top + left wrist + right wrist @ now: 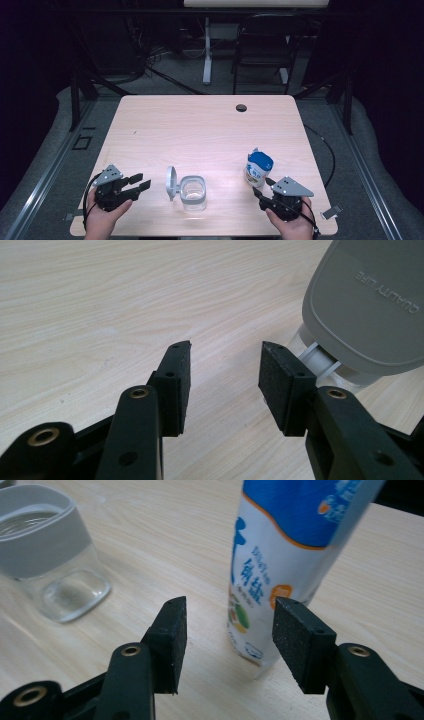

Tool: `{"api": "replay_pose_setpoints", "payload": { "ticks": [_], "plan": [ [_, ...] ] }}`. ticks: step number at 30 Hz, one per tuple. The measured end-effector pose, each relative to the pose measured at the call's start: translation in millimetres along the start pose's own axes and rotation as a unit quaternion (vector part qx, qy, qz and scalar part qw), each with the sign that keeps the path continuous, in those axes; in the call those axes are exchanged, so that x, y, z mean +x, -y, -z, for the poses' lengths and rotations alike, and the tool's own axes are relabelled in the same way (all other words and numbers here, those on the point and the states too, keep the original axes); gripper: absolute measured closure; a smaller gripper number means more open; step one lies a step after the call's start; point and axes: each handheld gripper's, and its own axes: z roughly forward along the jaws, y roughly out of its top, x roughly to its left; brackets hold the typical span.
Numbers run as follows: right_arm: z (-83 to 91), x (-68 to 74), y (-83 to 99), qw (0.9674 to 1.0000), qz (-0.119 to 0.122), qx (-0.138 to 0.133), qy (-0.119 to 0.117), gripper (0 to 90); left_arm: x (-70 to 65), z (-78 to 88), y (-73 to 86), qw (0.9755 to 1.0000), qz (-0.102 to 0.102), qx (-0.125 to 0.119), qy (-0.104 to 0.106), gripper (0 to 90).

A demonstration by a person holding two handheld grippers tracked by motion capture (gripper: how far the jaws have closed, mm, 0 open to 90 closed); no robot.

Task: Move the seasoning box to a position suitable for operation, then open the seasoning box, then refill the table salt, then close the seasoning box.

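Table [210, 125]: pale wood-grain laminate, matte, rounded corners, one dark grommet hole [241, 107] near the far edge.

Jar [192, 192]: clear, squarish with rounded corners, grey band round the rim. Grey lid [171, 182] hinged on its left side, standing open and upright; smooth plastic with embossed lettering in the left gripper view.

Pouch [258, 169]: soft bag, blue top, white lower body with printed text and an orange dot, standing upright, top crumpled.

Left gripper [134, 184]: jaws apart, nothing between them. Black pads, fine gritty face. Lid hinge sits just beyond the right pad [280, 385] in its own view, not touching. Jar near, to its right on the table.

Right gripper [264, 186]: jaws apart, no contact. Pouch base stands just ahead of the pads [300, 640], lined up with the gap, slightly toward the right pad. Pads not yet around it.

Room: jar and pouch well apart, bare table between. Both grippers near the front edge. Far half of the table open. Pouch near the right edge.
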Motion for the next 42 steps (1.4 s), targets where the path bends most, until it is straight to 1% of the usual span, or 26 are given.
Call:
{"api": "replay_pose_setpoints", "payload": {
  "ticks": [1, 2, 3, 4, 6, 7, 9, 10, 11, 13, 15, 16, 19, 21, 24, 25, 26, 29, 30, 31, 33, 35, 37, 38, 41, 42],
  "plan": [
    [-0.4, -2.8, 0.6, 1.0000, -0.001, 0.001, 0.004, 47.6, 0.1, 0.8, 0.3, 1.0000, 0.001, 0.001, 0.000, 56.5],
    [-1.3, -5.1, 1.5, 1.0000, -0.006, -0.002, 0.004, 46.3, 0.2, 1.0, 1.0, 1.0000, 0.003, -0.003, -0.001, 56.5],
    [-2.2, -7.6, 2.2, 0.9999, -0.007, 0.000, 0.009, 45.9, 1.2, 2.6, 1.0, 1.0000, 0.003, 0.002, -0.001, 56.5],
    [-3.1, -10.2, 2.5, 0.9999, -0.007, 0.005, 0.012, 45.7, 2.1, 2.5, 2.0, 1.0000, 0.005, -0.003, -0.003, 56.4],
    [-4.4, -14.1, 2.7, 0.9998, -0.004, 0.011, 0.014, 45.0, 4.4, 4.3, 2.2, 1.0000, 0.007, 0.002, -0.004, 55.9],
    [-5.1, -15.4, 2.7, 0.9998, -0.003, 0.013, 0.015, 44.4, 5.3, 4.2, 2.5, 0.9999, 0.012, -0.006, -0.005, 55.6],
    [-8.4, -19.8, 3.6, 0.9997, -0.008, 0.014, 0.017, 42.5, 5.9, 4.4, 1.9, 0.9999, 0.013, -0.007, -0.007, 55.6],
    [-10.4, -21.2, 4.3, 0.9997, -0.011, 0.011, 0.018, 42.0, 6.2, 4.5, 1.5, 0.9999, 0.013, -0.004, -0.008, 55.7],
    [-11.5, -22.8, 4.6, 0.9997, -0.010, 0.015, 0.018, 41.3, 6.6, 4.4, 1.3, 0.9999, 0.011, -0.001, -0.006, 55.7],
    [-16.2, -25.0, 6.3, 0.9998, -0.016, 0.008, 0.013, 39.9, 6.3, 2.2, 1.9, 0.9999, 0.012, -0.004, -0.007, 55.7],
    [-20.7, -26.7, 7.8, 0.9996, -0.025, 0.007, 0.009, 38.7, 6.1, 1.0, 2.1, 0.9999, 0.012, -0.003, -0.006, 55.7],
    [-22.7, -27.3, 8.5, 0.9996, -0.025, 0.007, 0.007, 38.3, 6.3, 0.8, 2.1, 0.9999, 0.012, -0.003, -0.005, 55.7],
    [-30.1, -27.9, 10.3, 0.9996, -0.026, 0.008, -0.003, 36.7, 7.5, 0.9, 2.3, 0.9999, 0.012, -0.001, -0.007, 55.7],
    [-35.7, -27.7, 11.2, 0.9997, -0.024, 0.008, -0.004, 36.4, 8.1, 0.6, 2.6, 0.9999, 0.014, -0.002, -0.007, 55.6],
    [-42.7, -28.0, 11.5, 0.9996, -0.024, 0.011, -0.006, 35.9, 8.5, 1.2, 2.9, 0.9999, 0.013, 0.005, -0.007, 55.6],
    [-44.7, -28.1, 11.6, 0.9996, -0.023, 0.012, -0.006, 35.9, 8.7, 0.4, 3.6, 0.9999, 0.013, -0.001, -0.008, 55.6],
    [-46.9, -28.3, 11.7, 0.9997, -0.021, 0.012, -0.009, 35.8, 9.0, 0.3, 3.8, 0.9999, 0.013, -0.001, -0.008, 55.7],
    [-52.0, -28.1, 12.0, 0.9998, -0.018, 0.007, -0.006, 35.4, 10.0, 1.1, 4.0, 0.9998, 0.015, 0.001, -0.009, 55.7],
    [-53.5, -28.2, 12.2, 0.9998, -0.021, 0.002, -0.006, 35.4, 10.6, 2.0, 4.0, 0.9998, 0.015, 0.004, -0.009, 55.7],
    [-54.8, -28.2, 12.5, 0.9997, -0.024, -0.002, -0.006, 35.6, 11.1, 1.9, 4.7, 0.9998, 0.016, 0.000, -0.009, 55.7],
    [-57.3, -28.3, 13.4, 0.9997, -0.025, -0.006, -0.006, 35.6, 12.1, 2.8, 5.7, 0.9998, 0.019, 0.001, -0.010, 55.7],
    [-60.2, -27.7, 14.4, 0.9996, -0.026, -0.008, -0.005, 35.6, 13.3, 3.5, 6.9, 0.9997, 0.021, 0.000, -0.012, 55.7],
    [-62.7, -27.0, 14.6, 0.9996, -0.026, -0.009, -0.002, 35.4, 14.5, 4.7, 7.0, 0.9997, 0.022, 0.005, -0.013, 55.7],
    [-63.6, -26.9, 14.6, 0.9997, -0.023, -0.007, -0.002, 35.4, 14.9, 4.3, 7.1, 0.9996, 0.023, 0.001, -0.014, 55.7],
    [-67.6, -25.9, 16.5, 0.9997, -0.021, -0.012, 0.003, 36.0, 15.5, 4.7, 6.9, 0.9996, 0.023, 0.002, -0.014, 55.7],
    [-68.6, -26.0, 17.6, 0.9996, -0.025, -0.013, 0.002, 36.0, 15.9, 4.9, 6.9, 0.9996, 0.022, 0.004, -0.016, 55.7]
  ]
}}
